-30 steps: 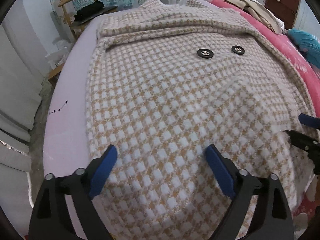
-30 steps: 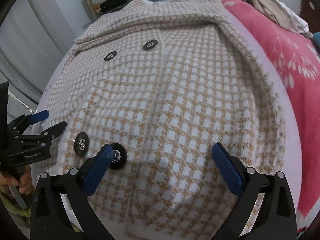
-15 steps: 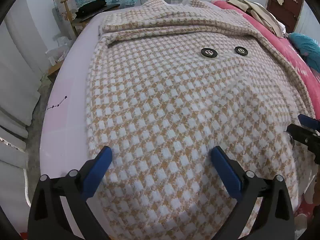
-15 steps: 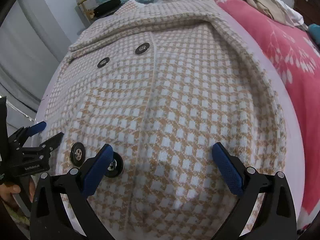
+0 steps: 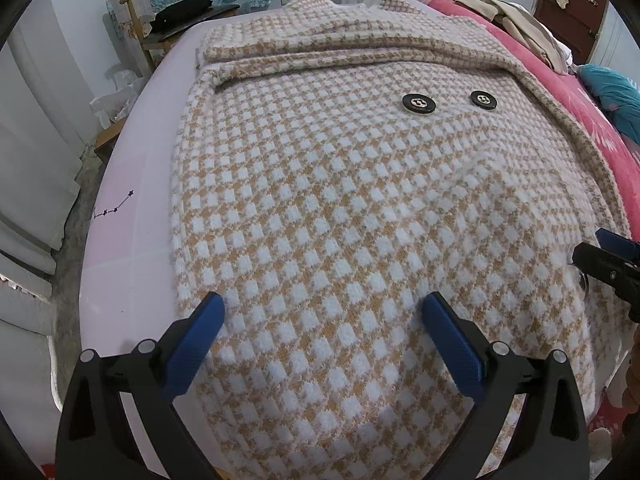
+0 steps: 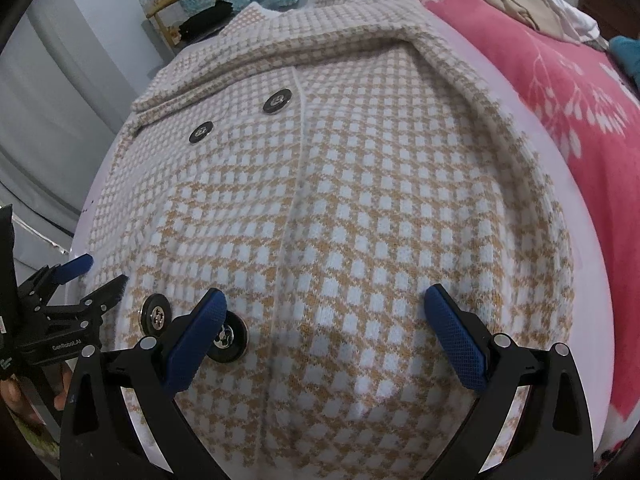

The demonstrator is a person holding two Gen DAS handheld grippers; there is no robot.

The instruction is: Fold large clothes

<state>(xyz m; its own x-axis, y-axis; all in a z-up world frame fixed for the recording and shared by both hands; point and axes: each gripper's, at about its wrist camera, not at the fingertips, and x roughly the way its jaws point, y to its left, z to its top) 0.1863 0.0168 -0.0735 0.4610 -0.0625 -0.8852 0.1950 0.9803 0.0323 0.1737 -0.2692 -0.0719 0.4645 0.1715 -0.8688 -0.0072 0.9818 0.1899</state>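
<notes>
A large tan-and-white houndstooth coat lies flat, front up, on a pale pink bed sheet; it also fills the right wrist view. It has two black buttons near the collar and two near the hem. My left gripper is open and empty just above the coat's near hem, left part. My right gripper is open and empty above the hem, right part. Each gripper shows in the other's view, the right one and the left one.
A pink floral blanket covers the bed to the right, with beige clothes and a teal item on it. A wooden chair holding a dark garment stands at the far left. The sheet's edge drops off on the left.
Both grippers have drawn back a little toward the coat's near hem and stayed open. The coat lies as before.
</notes>
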